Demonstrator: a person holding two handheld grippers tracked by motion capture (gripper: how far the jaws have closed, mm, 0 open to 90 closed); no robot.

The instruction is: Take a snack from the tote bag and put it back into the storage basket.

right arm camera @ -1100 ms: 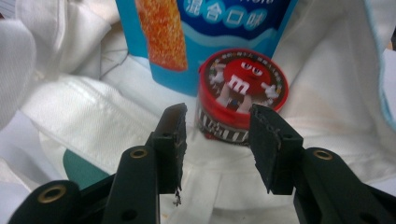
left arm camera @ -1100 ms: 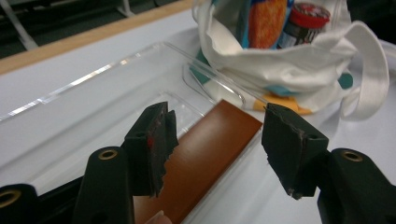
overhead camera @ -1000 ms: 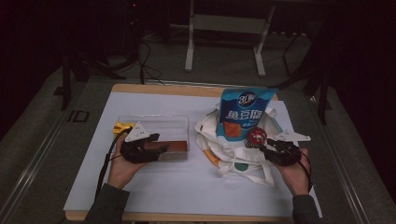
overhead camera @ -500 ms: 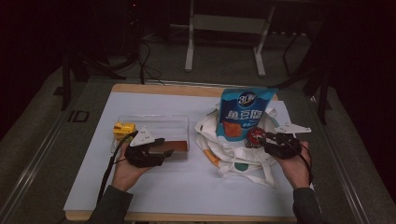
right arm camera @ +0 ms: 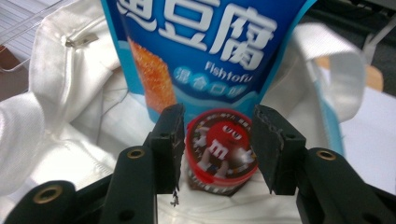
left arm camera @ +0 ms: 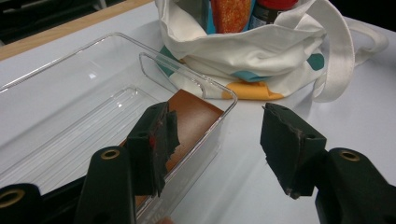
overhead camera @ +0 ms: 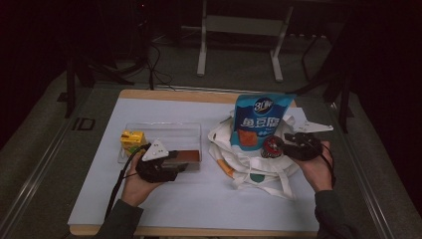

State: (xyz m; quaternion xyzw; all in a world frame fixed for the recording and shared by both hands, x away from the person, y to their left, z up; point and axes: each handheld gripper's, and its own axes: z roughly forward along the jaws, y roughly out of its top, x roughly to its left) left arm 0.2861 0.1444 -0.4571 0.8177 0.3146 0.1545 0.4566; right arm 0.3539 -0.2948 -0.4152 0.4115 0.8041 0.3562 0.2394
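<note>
Gripping a small round candy tub (right arm camera: 220, 151), the right gripper (right arm camera: 218, 149) had its jaws set on either side of the red lid, pads against the rim as far as the right gripper view showed; the jaws had just been opening a little with the tub between them. Judged: the tub was being lifted out of the white tote bag (overhead camera: 249, 159), which slumped open on the desk (overhead camera: 199, 199) with its mouth up, giving access from above. A tall blue snack pouch (overhead camera: 260, 122) stood upright in the bag just behind the tub, propped by the cloth.

Left gripper (left arm camera: 215, 135) hung spread and empty over the near end of a clear plastic tray (left arm camera: 70, 93), one jaw inside the wall, one outside. A flat brown slab (left arm camera: 191, 114) lay in that end of the tray; a yellow box (overhead camera: 132, 139) sat at the tray's far left side. Judged: the tray was the receiving place, the left hand waiting there.

Tub: short, cylindrical, dark body, red lid with cartoon figure, slightly blurred.
</note>
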